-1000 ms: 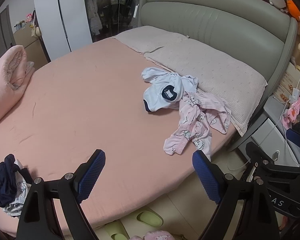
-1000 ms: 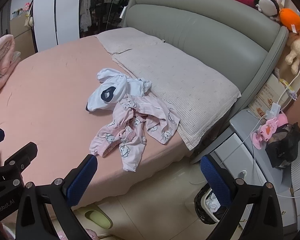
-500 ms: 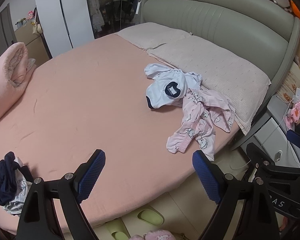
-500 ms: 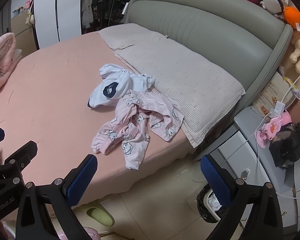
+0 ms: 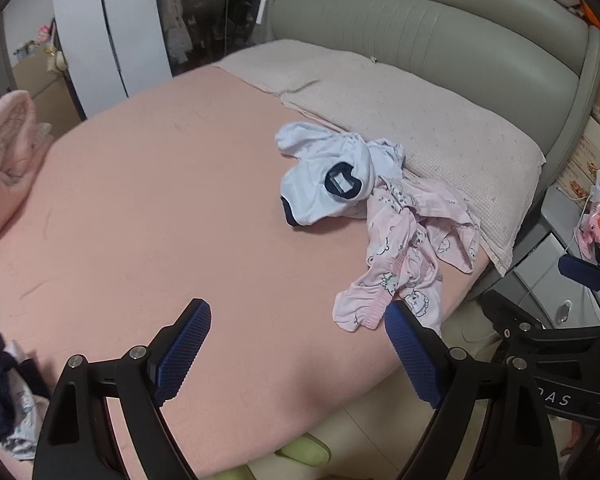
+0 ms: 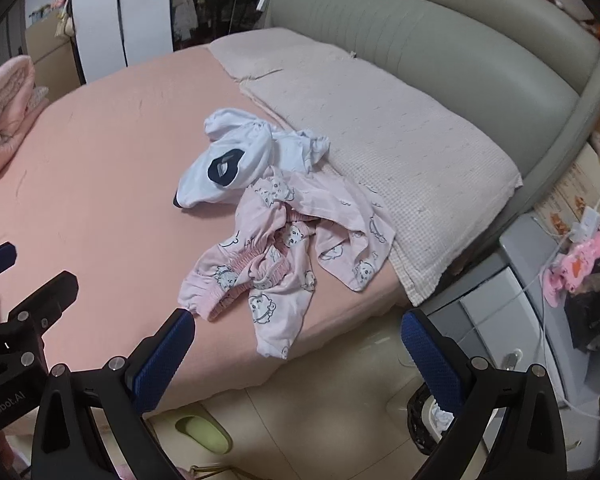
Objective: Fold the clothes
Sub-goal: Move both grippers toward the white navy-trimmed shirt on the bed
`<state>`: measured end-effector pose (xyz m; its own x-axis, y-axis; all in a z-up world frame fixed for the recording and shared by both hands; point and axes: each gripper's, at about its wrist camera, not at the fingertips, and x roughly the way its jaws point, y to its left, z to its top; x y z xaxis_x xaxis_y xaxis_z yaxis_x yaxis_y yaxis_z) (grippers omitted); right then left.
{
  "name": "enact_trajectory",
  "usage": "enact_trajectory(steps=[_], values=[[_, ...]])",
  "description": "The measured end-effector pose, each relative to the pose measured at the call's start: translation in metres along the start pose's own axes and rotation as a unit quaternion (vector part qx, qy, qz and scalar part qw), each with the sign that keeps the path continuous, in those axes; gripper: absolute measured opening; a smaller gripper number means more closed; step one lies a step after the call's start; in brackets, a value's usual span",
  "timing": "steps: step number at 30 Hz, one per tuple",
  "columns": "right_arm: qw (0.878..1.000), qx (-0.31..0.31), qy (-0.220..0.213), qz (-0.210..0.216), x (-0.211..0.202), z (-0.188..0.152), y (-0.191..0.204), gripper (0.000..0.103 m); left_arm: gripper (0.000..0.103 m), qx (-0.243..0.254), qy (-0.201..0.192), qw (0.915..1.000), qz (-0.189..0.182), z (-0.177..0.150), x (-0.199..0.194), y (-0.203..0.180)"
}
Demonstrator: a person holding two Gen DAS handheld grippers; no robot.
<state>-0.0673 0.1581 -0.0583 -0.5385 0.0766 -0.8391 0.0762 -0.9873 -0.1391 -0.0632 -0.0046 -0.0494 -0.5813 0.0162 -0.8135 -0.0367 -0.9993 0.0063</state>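
Note:
A crumpled pink garment with a bear print (image 5: pixel 408 252) (image 6: pixel 284 248) lies near the bed's right edge, one leg hanging over the side. Against its far end sits a white top with a dark collar (image 5: pixel 332 180) (image 6: pixel 232 168). My left gripper (image 5: pixel 296 344) hovers open above the pink bedsheet (image 5: pixel 148 208), short of the pink garment, nothing between its blue pads. My right gripper (image 6: pixel 296 352) is open too, above the bed's edge just in front of the garment's waistband, and holds nothing. Another dark and white bundle of clothes (image 5: pixel 4 392) lies at the sheet's near left.
Grey pillows (image 6: pixel 372 128) line the padded headboard (image 5: pixel 440 28). A rolled pink blanket (image 5: pixel 4 160) sits at the left. Green slippers (image 6: pixel 204 434) lie on the floor by the bed. A grey nightstand (image 6: pixel 540 320) with cables stands at the right. Wardrobes stand behind the bed.
Both grippers have moved forward and down toward the bed. The clothes now appear larger and nearer; neither pair of jaws has changed its opening.

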Motion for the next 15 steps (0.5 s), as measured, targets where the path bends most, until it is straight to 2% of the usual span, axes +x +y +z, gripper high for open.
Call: enact_trajectory(steps=[6, 9, 11, 13, 15], values=[[0.999, -0.030, 0.020, 0.023, 0.032, 0.008, 0.006, 0.103, 0.089, 0.018, 0.000, 0.9998, -0.005, 0.004, 0.046, 0.010], [0.998, -0.052, 0.023, -0.008, 0.050, 0.017, 0.008, 0.103, 0.089, 0.008, 0.010, 0.9998, -0.014, 0.008, 0.066, 0.017], [0.997, -0.068, 0.023, -0.027, 0.062, 0.023, 0.010, 0.103, 0.089, 0.000, 0.016, 0.9992, -0.038, 0.013, 0.080, 0.020], [0.997, -0.074, 0.024, -0.020, 0.071, 0.029, 0.009, 0.103, 0.089, -0.004, 0.017, 0.9987, -0.049, 0.017, 0.093, 0.021], [0.997, -0.073, 0.023, -0.005, 0.082, 0.039, 0.008, 0.103, 0.089, 0.004, 0.016, 0.9989, -0.043, 0.022, 0.107, 0.019]])
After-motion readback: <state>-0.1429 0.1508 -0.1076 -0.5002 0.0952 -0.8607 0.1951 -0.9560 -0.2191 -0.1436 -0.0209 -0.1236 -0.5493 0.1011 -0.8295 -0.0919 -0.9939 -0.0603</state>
